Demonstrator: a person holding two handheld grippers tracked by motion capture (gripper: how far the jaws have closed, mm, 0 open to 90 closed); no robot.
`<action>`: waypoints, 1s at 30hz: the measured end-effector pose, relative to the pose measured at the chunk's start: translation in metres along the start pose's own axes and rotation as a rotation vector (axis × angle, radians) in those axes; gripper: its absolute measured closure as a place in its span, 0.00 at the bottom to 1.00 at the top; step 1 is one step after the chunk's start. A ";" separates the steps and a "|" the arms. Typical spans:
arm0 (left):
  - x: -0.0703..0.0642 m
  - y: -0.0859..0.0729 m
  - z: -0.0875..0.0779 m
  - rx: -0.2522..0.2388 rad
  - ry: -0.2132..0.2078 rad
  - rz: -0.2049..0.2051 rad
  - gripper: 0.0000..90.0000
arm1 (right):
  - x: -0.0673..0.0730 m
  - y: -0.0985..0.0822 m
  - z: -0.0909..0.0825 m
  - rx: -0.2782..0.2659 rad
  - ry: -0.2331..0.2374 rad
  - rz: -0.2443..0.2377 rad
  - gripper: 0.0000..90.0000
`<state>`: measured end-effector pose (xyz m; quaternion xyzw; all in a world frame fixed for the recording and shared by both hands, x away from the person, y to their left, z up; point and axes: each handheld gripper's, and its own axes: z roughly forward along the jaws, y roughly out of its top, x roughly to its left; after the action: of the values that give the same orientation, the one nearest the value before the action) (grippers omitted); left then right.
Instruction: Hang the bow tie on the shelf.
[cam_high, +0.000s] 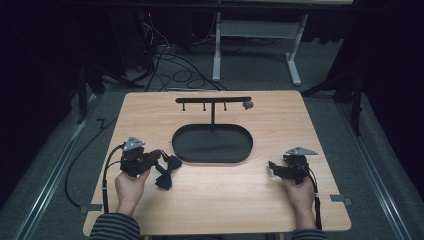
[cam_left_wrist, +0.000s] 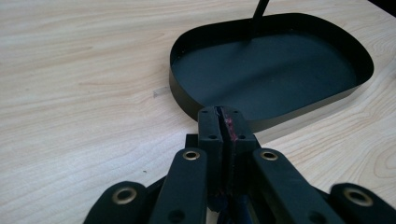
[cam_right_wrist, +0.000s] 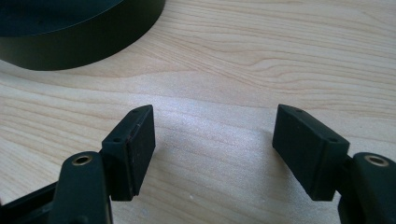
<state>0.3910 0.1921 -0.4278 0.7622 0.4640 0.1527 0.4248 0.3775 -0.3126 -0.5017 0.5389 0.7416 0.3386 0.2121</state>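
A dark bow tie (cam_high: 166, 174) hangs from my left gripper (cam_high: 159, 158), which is shut on one end of it just left of the black oval tray (cam_high: 212, 145). In the left gripper view the jaws are pressed together (cam_left_wrist: 222, 114), with a sliver of dark cloth (cam_left_wrist: 229, 211) low between them and the tray (cam_left_wrist: 187, 100) right ahead. My right gripper (cam_high: 272, 168) rests low over the table to the right of the tray. Its jaws stand wide apart (cam_right_wrist: 215, 135) over bare wood with nothing between them.
A black T-shaped stand (cam_high: 213, 100) with small hooks rises from the tray's far side, with a small grey piece (cam_high: 247, 105) at its right end. The tray wall (cam_right_wrist: 84, 42) lies ahead-left of the right gripper. Cables and a desk frame sit on the floor beyond the table.
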 end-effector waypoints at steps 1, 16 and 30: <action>0.000 0.000 -0.001 -0.002 0.000 0.001 0.97 | 0.000 0.000 0.000 -0.001 0.001 0.000 0.35; -0.002 0.012 -0.001 -0.027 -0.007 0.027 0.97 | -0.001 0.000 0.000 -0.001 0.005 0.001 0.35; -0.010 0.044 -0.009 -0.070 -0.030 0.070 0.97 | -0.001 0.000 0.000 -0.001 0.006 0.002 0.35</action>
<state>0.4055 0.1787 -0.3857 0.7648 0.4250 0.1719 0.4526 0.3776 -0.3133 -0.5017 0.5383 0.7416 0.3410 0.2099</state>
